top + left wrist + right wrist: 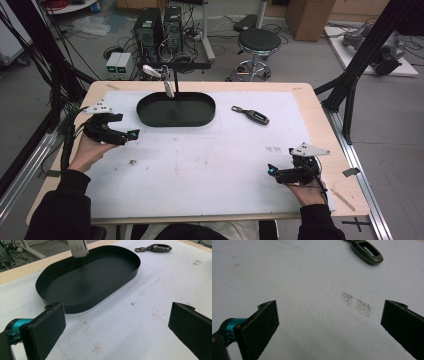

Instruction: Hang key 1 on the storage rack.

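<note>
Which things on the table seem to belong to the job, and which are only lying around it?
Likely the job:
black oval tray
dark key fob
left gripper and right gripper, jaws open

Around:
stool
computer towers
cardboard box

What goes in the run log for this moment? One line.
left gripper: open, idle | right gripper: open, idle | key fob: on table, right of tray

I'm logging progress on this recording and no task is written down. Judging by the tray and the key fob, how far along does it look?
Nothing looks done yet: the black tray is empty and the key fob lies on the white mat to its right. Nothing is in hand: the left gripper and right gripper are both open and hold nothing. If the fob is meant for the tray, the whole pick and place remains.
</note>
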A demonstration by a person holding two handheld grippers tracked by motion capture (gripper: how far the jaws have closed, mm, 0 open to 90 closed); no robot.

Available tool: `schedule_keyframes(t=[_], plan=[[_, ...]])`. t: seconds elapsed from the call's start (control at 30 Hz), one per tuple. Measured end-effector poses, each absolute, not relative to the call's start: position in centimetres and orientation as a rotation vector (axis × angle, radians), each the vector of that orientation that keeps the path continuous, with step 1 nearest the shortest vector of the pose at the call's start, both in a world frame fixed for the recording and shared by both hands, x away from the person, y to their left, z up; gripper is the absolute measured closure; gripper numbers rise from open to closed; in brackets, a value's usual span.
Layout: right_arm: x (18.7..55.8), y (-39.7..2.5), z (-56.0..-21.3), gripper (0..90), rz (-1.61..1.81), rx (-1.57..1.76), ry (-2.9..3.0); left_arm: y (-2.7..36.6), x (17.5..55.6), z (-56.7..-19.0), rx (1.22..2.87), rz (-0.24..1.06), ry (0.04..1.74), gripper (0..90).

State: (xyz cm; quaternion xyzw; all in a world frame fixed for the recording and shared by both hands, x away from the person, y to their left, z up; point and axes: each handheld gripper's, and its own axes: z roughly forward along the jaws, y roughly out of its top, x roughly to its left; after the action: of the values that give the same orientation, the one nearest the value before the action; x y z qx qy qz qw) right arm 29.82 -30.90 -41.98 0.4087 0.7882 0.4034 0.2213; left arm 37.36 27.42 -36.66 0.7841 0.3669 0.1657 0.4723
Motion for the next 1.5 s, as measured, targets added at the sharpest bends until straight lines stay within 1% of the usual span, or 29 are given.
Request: schedule_keyframes(t=[0.5,0.7,0.9,1.5], plan=[[30.0,-30.7,-42.1,0.8,1.11,1.122,2.188,27.7,35.1,-37.4,1.964,0.427,0.91,1.7],[30.1,-30.6,-42.0,0.8,1.106,1.119,2.194,28.2,34.2,-37.7,1.942,0.44,0.928,1.7],[30.2,-30.4,-42.1,0.8,1.105,1.117,2.199,28.4,33.0,-38.8,1.959,0.447,0.933,1.7],[30.3,-30.3,-42.1,0.8,1.097,1.122,2.205,29.6,30.5,-41.3,1.93,0.436,1.003,1.7]])
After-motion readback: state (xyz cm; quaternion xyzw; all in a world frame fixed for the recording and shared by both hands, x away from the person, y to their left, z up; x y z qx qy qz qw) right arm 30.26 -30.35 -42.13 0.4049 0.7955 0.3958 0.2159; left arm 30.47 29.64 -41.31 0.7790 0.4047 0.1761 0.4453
